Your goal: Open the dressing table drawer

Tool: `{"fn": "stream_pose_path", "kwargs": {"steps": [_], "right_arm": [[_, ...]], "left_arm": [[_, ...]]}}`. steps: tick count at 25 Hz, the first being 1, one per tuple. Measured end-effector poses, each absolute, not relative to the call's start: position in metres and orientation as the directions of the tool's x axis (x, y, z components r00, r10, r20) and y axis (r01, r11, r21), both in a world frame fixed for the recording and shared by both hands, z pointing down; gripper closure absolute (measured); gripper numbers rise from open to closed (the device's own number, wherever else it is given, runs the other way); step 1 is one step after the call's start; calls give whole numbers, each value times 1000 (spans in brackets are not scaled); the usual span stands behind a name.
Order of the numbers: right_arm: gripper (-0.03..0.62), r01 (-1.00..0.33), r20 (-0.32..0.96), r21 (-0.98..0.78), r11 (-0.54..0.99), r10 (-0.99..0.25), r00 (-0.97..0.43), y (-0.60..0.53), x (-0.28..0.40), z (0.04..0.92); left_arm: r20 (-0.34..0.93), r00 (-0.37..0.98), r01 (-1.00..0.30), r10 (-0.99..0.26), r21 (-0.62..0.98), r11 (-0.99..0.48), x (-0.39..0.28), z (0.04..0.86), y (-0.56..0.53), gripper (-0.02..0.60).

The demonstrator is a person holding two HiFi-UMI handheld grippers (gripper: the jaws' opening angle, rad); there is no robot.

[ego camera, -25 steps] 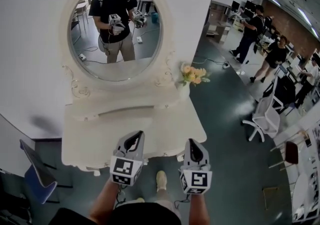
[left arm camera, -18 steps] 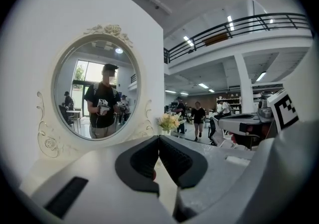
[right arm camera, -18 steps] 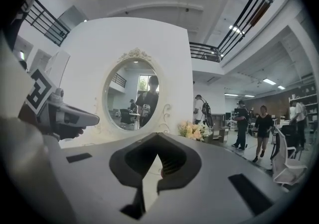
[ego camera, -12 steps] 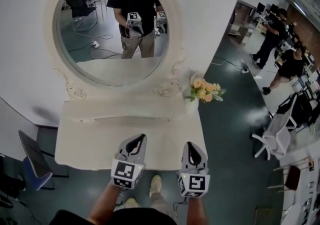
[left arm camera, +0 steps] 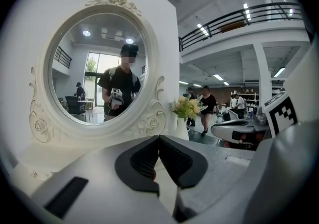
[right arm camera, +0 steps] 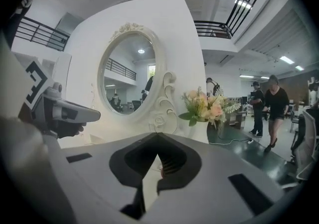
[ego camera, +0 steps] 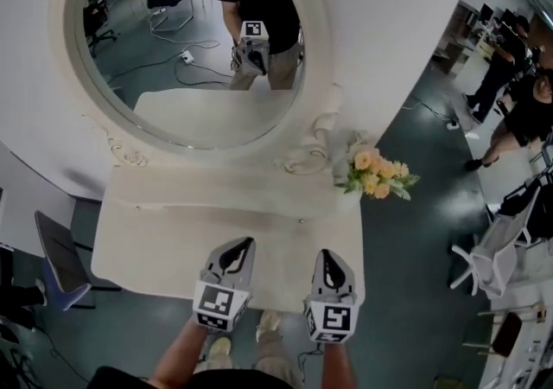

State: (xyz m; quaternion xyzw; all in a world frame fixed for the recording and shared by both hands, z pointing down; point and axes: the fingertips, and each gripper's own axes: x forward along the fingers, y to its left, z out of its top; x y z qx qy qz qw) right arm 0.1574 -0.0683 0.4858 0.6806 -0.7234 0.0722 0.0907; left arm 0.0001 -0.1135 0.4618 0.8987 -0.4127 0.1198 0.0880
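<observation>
White dressing table (ego camera: 147, 245) stands against the wall ahead, larger in the head view than a second ago, with both tools now nearer it. Its drawer cannot be made out. A vase (left arm camera: 180, 128) of yellow flowers (ego camera: 378, 173) sits at the tabletop's back right, beside the mirror (ego camera: 173, 76). Left tool (ego camera: 241, 245) and right tool (ego camera: 327, 256) hover over the front edge, closed and empty.

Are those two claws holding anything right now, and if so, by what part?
Nothing is held. The left claw and the right claw are both closed, with nothing between their tips, and they hover near the front edge of the dressing table.
</observation>
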Motion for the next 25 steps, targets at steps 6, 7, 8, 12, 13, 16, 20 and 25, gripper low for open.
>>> {"fn": "stream_pose_path", "kwargs": {"steps": [6, 7, 8, 12, 13, 16, 20, 25], "right_arm": [[595, -996, 284, -6, 92, -954, -90, -94, 160, 536], [595, -996, 307, -3, 93, -948, -90, -96, 162, 546], [595, -995, 330, -1, 95, -940, -90, -98, 163, 555], [594, -993, 367, -6, 119, -923, -113, -112, 163, 578], [594, -993, 371, -7, 120, -922, -114, -115, 164, 586], [594, -991, 348, -21, 132, -928, -131, -127, 163, 599], [594, -991, 369, -44, 130, -919, -137, -140, 162, 612], [556, -990, 402, -60, 130, -904, -143, -153, 162, 626]], "left_arm": [[332, 597, -789, -730, 77, -610, -3, 498, -133, 578], [344, 591, -793, -729, 83, -604, -4, 504, -135, 578], [354, 586, -797, -729, 88, -598, -4, 510, -136, 578], [369, 565, -812, -738, 85, -578, -5, 532, -145, 578], [368, 562, -813, -741, 79, -577, -5, 537, -148, 578], [392, 554, -817, -735, 82, -571, -4, 551, -150, 578], [427, 536, -827, -728, 97, -553, -4, 566, -153, 578], [427, 526, -833, -735, 87, -546, -3, 573, -161, 578]]}}
